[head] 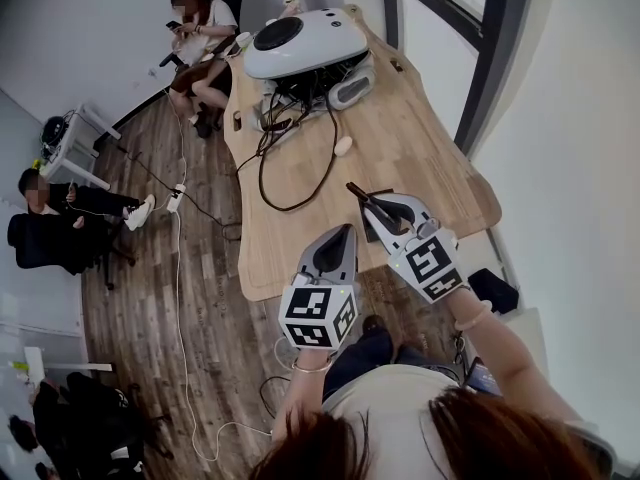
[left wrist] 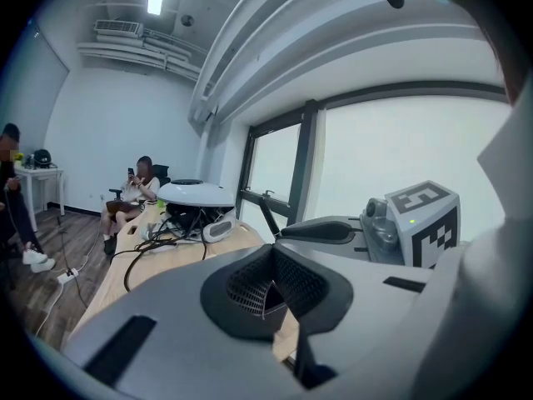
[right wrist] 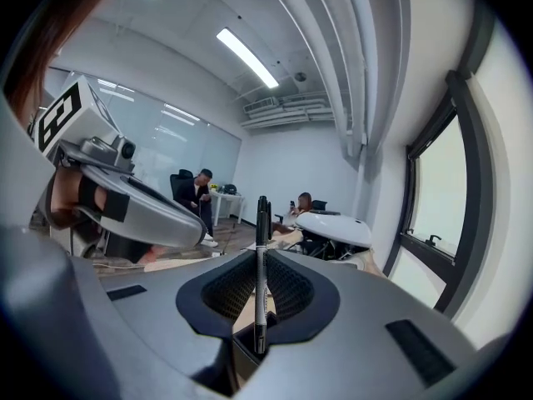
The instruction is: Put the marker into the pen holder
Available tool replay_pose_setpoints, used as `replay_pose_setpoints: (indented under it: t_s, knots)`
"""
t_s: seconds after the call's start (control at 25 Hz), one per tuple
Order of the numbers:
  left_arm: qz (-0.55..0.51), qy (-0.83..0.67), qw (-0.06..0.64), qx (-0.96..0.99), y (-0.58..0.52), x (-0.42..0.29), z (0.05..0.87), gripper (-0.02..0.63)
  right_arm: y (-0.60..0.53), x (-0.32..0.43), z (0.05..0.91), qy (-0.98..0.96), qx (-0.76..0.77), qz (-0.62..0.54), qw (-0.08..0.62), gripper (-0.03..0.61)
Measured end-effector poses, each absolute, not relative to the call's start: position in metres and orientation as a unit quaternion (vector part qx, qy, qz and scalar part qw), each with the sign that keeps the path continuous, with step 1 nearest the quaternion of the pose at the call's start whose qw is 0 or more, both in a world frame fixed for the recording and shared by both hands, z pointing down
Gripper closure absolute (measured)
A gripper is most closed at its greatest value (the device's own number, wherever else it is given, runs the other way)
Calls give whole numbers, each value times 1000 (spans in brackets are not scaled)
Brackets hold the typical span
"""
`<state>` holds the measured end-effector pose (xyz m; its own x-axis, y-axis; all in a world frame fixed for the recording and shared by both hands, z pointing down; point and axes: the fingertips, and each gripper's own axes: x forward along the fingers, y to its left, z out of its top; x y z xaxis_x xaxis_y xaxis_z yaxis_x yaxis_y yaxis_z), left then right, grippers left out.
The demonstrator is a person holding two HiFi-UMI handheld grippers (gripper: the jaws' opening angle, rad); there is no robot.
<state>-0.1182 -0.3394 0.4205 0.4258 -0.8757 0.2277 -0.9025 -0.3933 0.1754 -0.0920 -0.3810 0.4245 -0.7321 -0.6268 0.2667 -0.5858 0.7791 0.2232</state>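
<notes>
In the head view, the person holds both grippers up over the near end of a wooden table (head: 420,158). The left gripper (head: 345,236) has its fingers pressed together with nothing in them. The right gripper (head: 376,206) is just beside it, and the dark end of the marker (head: 355,190) sticks out past its fingertips. Far ahead of the fingers a big white machine (head: 300,40) sits on the table, with black cables (head: 290,158) trailing from it. In the left gripper view, the left gripper (left wrist: 268,290) shows its two fingers touching each other, and no thing sits between them. The right gripper (left wrist: 291,232) is to the right of these fingers, a little higher up. The table (left wrist: 158,257) and the white machine (left wrist: 196,194) lie far past the fingertips. In the right gripper view, the right gripper (right wrist: 261,294) pinches the marker (right wrist: 261,240) between its fingers. The marker stands straight up, its top well above the fingers and its bottom down in the gap behind them. The left gripper (right wrist: 204,236) is off to the left of these fingers. The white machine (right wrist: 333,227) is far ahead.
</notes>
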Motion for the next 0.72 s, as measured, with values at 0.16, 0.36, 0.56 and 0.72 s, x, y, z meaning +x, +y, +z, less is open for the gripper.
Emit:
replay_pose_setpoints:
  t_s: [0.16,0.36,0.56,0.72]
  knots:
    - [52,-534,141,832,-349,-122,425,597,-395,-96,440,-927,322,-65,181,512]
    - [55,-535,146,830,-359,-126,431,597,-412,-99,459,-925,316,-75,198,512]
    - [61,-535,149,829,-368,-130,435,597,-425,-103,473,-923,310,-81,214,512]
    - [61,-536,154,828,-374,-133,439,597,-432,-103,488,-919,307,-75,234,512]
